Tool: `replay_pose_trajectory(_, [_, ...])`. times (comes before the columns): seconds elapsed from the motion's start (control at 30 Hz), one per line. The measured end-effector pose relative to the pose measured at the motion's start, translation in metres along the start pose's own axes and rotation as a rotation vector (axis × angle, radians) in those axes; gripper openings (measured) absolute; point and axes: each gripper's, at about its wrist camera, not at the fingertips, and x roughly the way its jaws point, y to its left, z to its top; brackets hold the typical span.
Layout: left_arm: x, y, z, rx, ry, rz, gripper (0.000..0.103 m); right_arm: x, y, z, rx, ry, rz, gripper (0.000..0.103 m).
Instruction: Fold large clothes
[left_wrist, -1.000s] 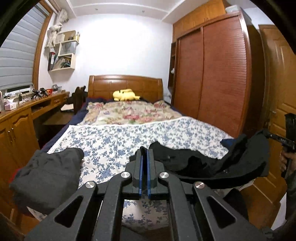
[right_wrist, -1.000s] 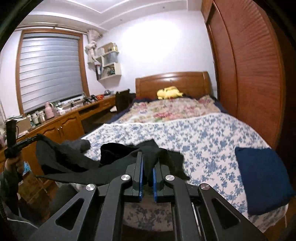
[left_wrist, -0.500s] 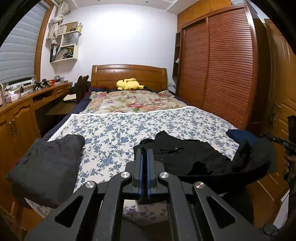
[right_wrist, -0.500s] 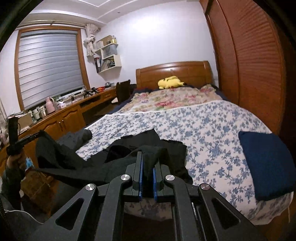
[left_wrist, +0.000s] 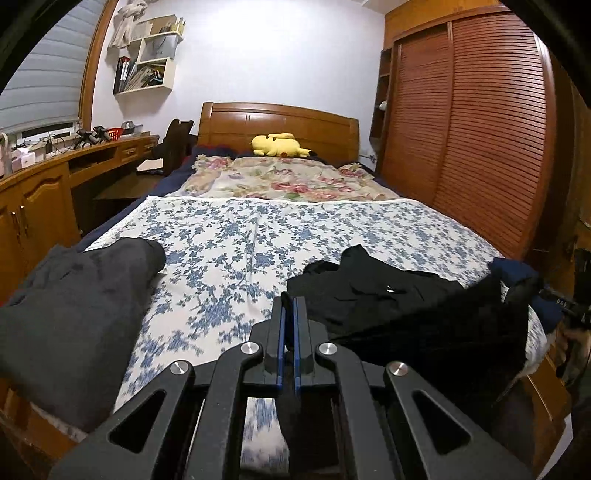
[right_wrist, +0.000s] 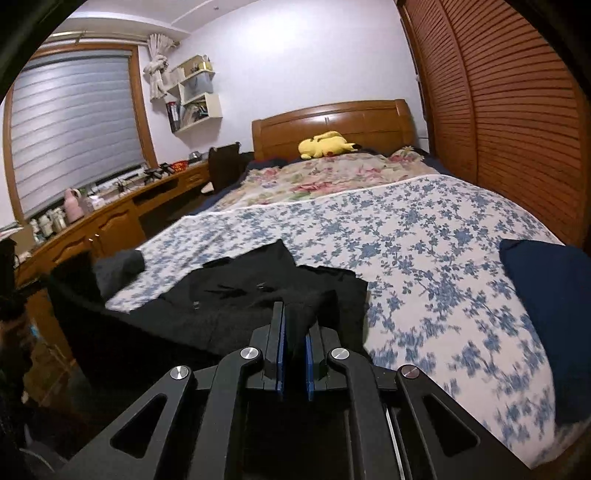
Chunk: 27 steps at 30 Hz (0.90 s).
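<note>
Both tongs, left (left_wrist: 289, 314) and right (right_wrist: 294, 321), pinch the black garment's (right_wrist: 240, 291) hem, spreading it flat on the bed (right_wrist: 424, 236) for folding.

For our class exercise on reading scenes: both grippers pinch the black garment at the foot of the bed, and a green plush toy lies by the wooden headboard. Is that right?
Not quite: the plush toy is yellow, not green, as both wrist views show. The rest holds: the left gripper and right gripper each pinch the black garment at the foot of the bed with the blue-flowered sheet, and the toy lies by the wooden headboard.
</note>
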Motion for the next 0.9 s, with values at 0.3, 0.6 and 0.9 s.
replay_pose_trajectory(0.3, [0.073, -0.008, 0.021, -0.001, 0.020, 0.030, 0.004, 0.091, -0.017, 0.015, 0.023, 0.116, -0.031, 0.008])
replay_pose_trajectory(0.6, [0.114, -0.010, 0.041, 0.009, 0.036, 0.055, 0.004, 0.138, -0.012, 0.050, -0.031, 0.169, -0.088, 0.009])
replay_pose_trajectory(0.9, [0.128, 0.001, 0.059, -0.010, 0.017, 0.073, 0.015, 0.200, -0.010, 0.088, -0.086, 0.215, -0.168, 0.009])
